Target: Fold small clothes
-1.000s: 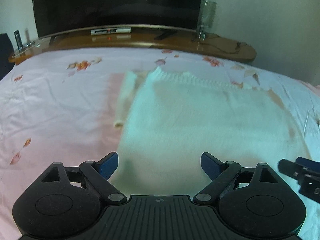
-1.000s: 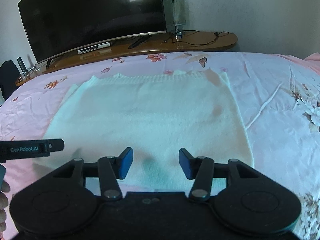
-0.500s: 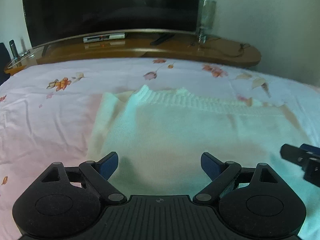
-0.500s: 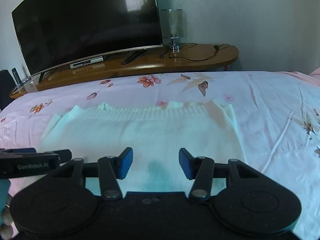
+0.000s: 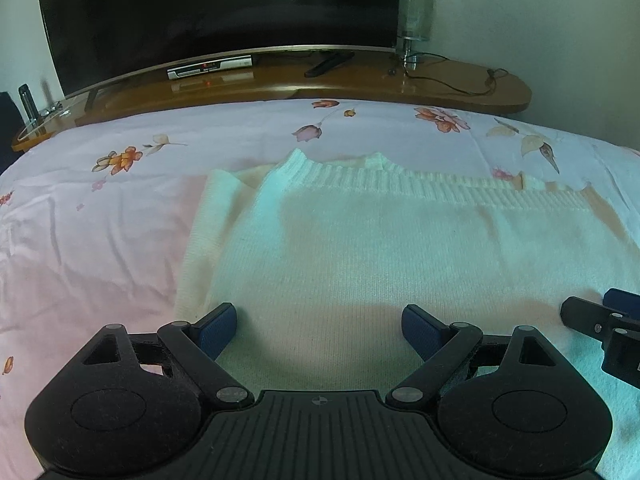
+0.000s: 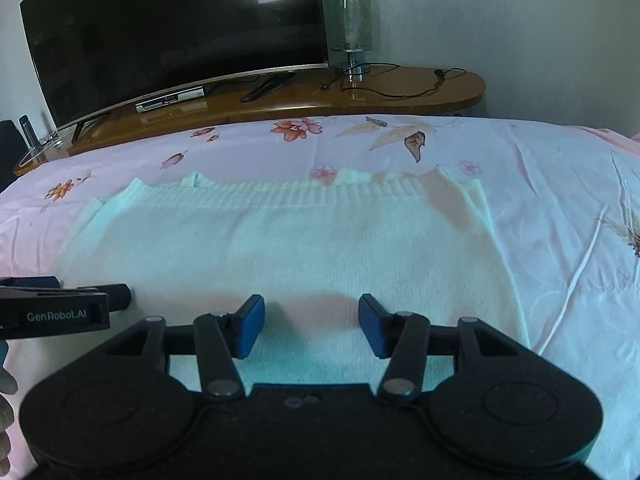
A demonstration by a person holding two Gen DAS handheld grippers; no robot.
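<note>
— So, where's the sweater (image 5: 400,264)?

— Spread flat on the flowered bedsheet (image 5: 100,240), filling the middle and right of the left camera's frame and the middle of the right camera's. Its ribbed edge (image 6: 288,194) runs across the far side, and a folded-in strip of the knit pokes out along its left edge.

— And the left gripper (image 5: 319,330)?

— At the bottom centre of its own view, fingers spread wide, nothing between the blue pads (image 5: 218,330). Both pads sit over the near part of the sweater; whether they touch it, I cannot tell. In the right camera it shows as a black bar at the left edge, lettered "GenRobot.AI".

— The right gripper (image 6: 311,326)?

— Also spread apart, though less widely, at the bottom centre of its frame above the sweater's near part. Its tip enters the lower right corner of the left camera's view.

— Anything behind?

— A dark television (image 6: 172,36) fills the upper left of both frames, standing on a curved wooden shelf (image 6: 400,98). On the shelf are a silver set-top box (image 5: 210,68), a remote (image 6: 266,86), and a glass lamp (image 6: 352,36) with a trailing cable, at the upper right.
</note>
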